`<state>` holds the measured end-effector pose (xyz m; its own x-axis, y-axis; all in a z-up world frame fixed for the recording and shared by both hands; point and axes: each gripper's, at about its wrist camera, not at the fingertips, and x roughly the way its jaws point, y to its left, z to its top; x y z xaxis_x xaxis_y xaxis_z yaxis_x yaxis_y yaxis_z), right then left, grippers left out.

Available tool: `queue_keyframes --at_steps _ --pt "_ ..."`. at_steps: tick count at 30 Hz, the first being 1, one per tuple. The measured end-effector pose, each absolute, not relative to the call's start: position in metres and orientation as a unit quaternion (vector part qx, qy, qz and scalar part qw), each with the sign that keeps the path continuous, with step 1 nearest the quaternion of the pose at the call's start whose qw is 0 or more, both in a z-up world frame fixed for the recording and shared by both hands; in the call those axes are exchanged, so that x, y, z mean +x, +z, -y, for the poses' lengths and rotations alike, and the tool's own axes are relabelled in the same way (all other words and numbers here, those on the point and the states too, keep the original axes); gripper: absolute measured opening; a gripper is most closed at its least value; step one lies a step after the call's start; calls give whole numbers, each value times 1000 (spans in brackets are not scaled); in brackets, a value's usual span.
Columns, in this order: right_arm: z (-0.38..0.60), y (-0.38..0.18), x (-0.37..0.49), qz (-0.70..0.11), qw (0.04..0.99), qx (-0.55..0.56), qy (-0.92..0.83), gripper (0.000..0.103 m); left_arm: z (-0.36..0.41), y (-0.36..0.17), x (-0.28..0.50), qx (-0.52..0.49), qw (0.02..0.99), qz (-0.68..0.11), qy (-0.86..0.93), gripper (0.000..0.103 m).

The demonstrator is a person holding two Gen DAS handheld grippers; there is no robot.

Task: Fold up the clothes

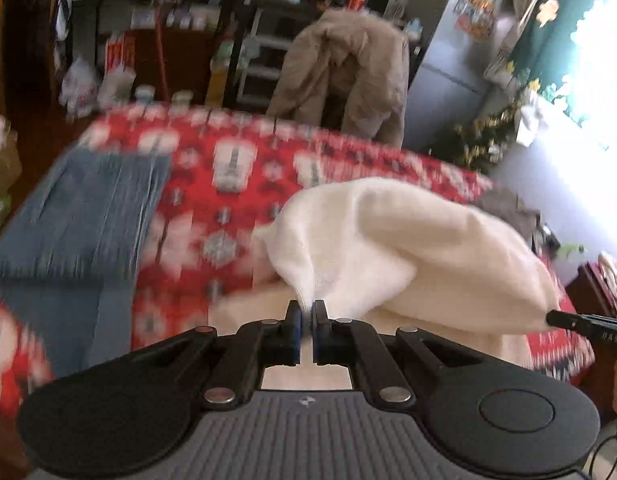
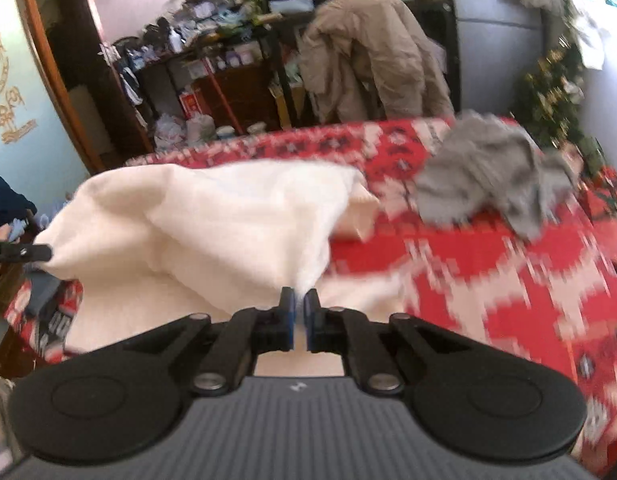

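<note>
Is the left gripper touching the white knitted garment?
Touching. The left wrist view shows the left gripper shut on a pinched corner of the white knitted garment.

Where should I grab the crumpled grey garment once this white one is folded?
Pinch a raised ridge of the grey garment near its top, coming from above on the near side. It lies bunched on the red cloth with no flat edge showing. Both grippers are now shut on the white garment.

Window glare, motion blur, fisheye warp
</note>
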<state>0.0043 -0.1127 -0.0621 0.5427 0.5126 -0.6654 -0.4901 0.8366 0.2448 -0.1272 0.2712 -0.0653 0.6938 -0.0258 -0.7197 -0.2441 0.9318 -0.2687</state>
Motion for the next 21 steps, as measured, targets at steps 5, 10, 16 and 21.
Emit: queue_keyframes --at_steps 5,10,16,21 --pt "144 -92 -32 -423 864 23 270 5 -265 -101 -154 -178 877 -437 87 7" --pt "158 -95 -45 -422 865 43 266 12 -274 -93 -164 -210 880 -417 94 19" --pt "162 -62 -26 -385 882 60 265 18 -285 -57 -144 -195 903 -372 94 32" --pt "148 -53 17 -371 894 55 246 19 -292 -54 -83 -161 911 -367 94 32"
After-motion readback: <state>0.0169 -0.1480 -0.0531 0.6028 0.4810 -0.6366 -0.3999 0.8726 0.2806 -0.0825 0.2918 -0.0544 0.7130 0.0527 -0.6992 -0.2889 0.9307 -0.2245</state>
